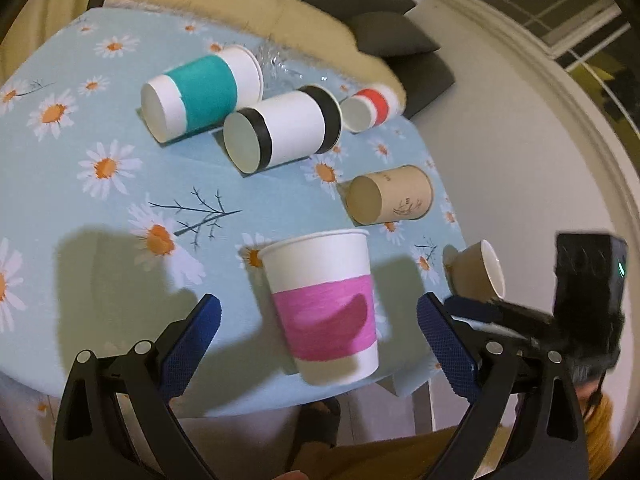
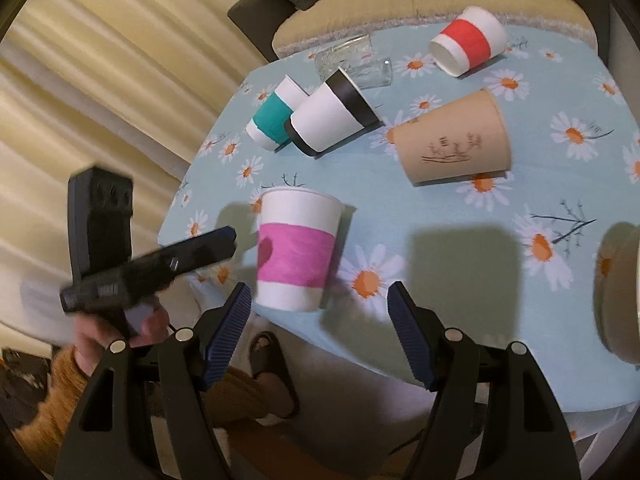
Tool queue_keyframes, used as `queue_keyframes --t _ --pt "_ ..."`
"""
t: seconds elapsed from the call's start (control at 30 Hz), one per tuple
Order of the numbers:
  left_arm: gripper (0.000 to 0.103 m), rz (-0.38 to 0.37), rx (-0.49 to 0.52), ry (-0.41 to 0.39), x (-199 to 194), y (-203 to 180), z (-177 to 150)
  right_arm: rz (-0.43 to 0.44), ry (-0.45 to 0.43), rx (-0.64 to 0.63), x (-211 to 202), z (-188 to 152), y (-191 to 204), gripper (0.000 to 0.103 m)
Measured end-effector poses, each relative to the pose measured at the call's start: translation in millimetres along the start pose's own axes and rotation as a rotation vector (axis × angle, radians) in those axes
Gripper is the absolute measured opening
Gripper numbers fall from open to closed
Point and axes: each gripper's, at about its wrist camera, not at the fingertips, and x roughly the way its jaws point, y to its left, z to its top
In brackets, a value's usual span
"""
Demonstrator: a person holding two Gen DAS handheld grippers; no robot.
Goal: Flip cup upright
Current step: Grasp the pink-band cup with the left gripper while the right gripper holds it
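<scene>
A white paper cup with a pink band (image 1: 324, 304) (image 2: 296, 256) stands upright near the front edge of the table, mouth up. My left gripper (image 1: 318, 334) is open, its blue fingers on either side of the cup and apart from it. My right gripper (image 2: 320, 332) is open and empty, just in front of the same cup. The left gripper also shows in the right wrist view (image 2: 192, 252), left of the cup. The right gripper shows in the left wrist view (image 1: 500, 312) at the right.
On the daisy tablecloth (image 1: 100, 208) lie a teal-banded cup (image 1: 200, 96), a black-banded cup (image 1: 280, 132), a red-banded cup (image 1: 370, 108), a brown cup (image 1: 390, 200) and a small tan cup (image 1: 478, 272) at the right edge. A clear glass (image 2: 354, 60) lies at the back. A sofa (image 1: 360, 20) stands behind.
</scene>
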Motion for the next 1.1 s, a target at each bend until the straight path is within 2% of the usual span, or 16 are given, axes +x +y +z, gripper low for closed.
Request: queue_keyframes --t 0.07,0.23,0.33,0.43,0.47,0.53,0.63,0.77,0.9,1.0,1.1 --pt "0.095 0.053 0.015 0.032 9.0 -11.4 2.1 0.01 -0.003 -0.002 -3.1 -6.8 -4.2 0.071" --pt "0.095 0.128 -0.034 0.087 28.4 -16.1 12.3 0.023 -0.012 -0.018 -5.2 -17.6 -14.7 0.071" --pt "0.088 0.183 -0.045 0.124 40.5 -17.0 15.1 0.044 -0.026 -0.017 -5.5 -20.9 -20.8 0.07" --pt "0.085 0.204 -0.035 0.147 46.9 -19.0 15.7 0.048 -0.034 -0.027 -5.6 -22.4 -24.9 0.07" --pt "0.079 0.212 -0.035 0.155 48.9 -19.3 15.5 0.056 -0.033 -0.026 -4.8 -23.1 -27.2 0.07" --pt "0.076 0.216 -0.038 0.171 54.2 -19.7 15.5 0.06 -0.034 -0.025 -3.6 -23.8 -29.3 0.07" --pt "0.066 0.23 -0.025 0.18 58.1 -21.0 14.4 0.082 -0.041 -0.022 -1.1 -24.5 -29.4 0.07" --pt "0.065 0.234 -0.013 0.181 57.4 -23.3 14.1 0.102 -0.04 -0.03 1.1 -27.4 -25.6 0.07" --pt "0.065 0.198 0.028 0.15 51.8 -30.2 13.3 0.094 -0.041 -0.038 3.4 -27.1 -19.0 0.07" --pt "0.065 0.154 0.125 0.069 34.8 -39.4 10.0 0.082 -0.042 -0.058 2.5 -28.9 -12.3 0.07" --pt "0.065 0.122 0.178 -0.011 18.4 -43.9 6.1 0.078 -0.048 -0.075 1.5 -29.5 -5.4 0.07"
